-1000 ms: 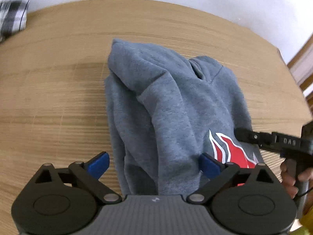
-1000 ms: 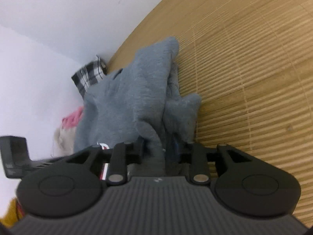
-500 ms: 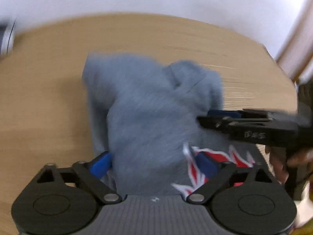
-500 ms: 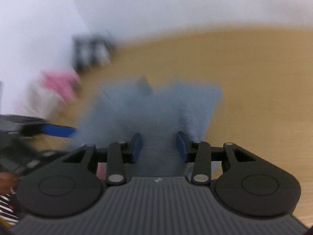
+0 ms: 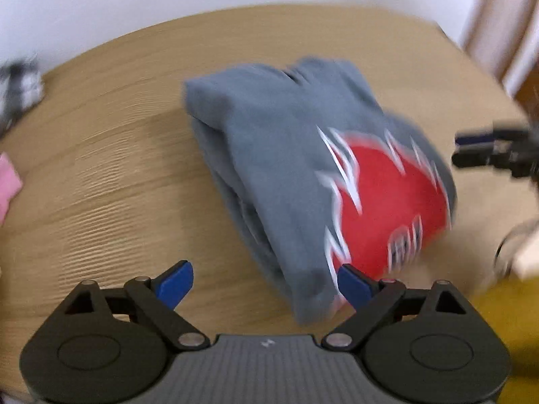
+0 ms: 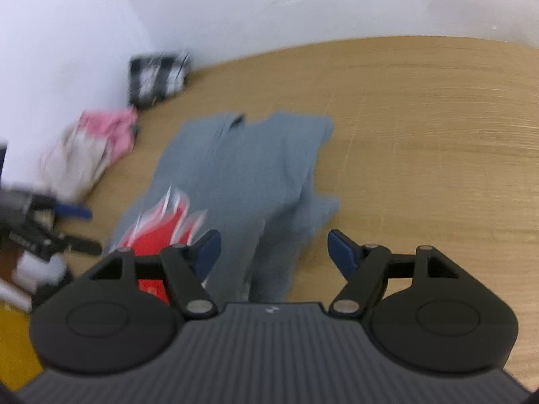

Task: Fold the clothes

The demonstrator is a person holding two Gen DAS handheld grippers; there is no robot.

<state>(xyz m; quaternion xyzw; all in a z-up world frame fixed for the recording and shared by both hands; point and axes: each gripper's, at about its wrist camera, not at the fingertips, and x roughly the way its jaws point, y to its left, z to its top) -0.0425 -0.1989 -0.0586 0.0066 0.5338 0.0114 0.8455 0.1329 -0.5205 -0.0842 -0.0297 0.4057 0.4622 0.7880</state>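
Left gripper (image 5: 264, 279): I tilt it down, jaws wide, just closing slightly, holding nothing.
Right gripper (image 6: 274, 250): jaws just opening, let go.
Hoodie (image 5: 303, 155): folded on the counter (image 5: 111, 168).

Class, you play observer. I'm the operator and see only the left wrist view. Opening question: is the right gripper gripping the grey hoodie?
Observer: No. The right gripper is open; its jaws have just been opening, and the grey hoodie lies beyond the gap, unpinched.
Operator: Anything sticking out on its far side?
Observer: Yes, a grey flap juts toward the table.
Operator: What is the pink thing at my left edge?
Observer: A pink and white cloth bundle by the wall.
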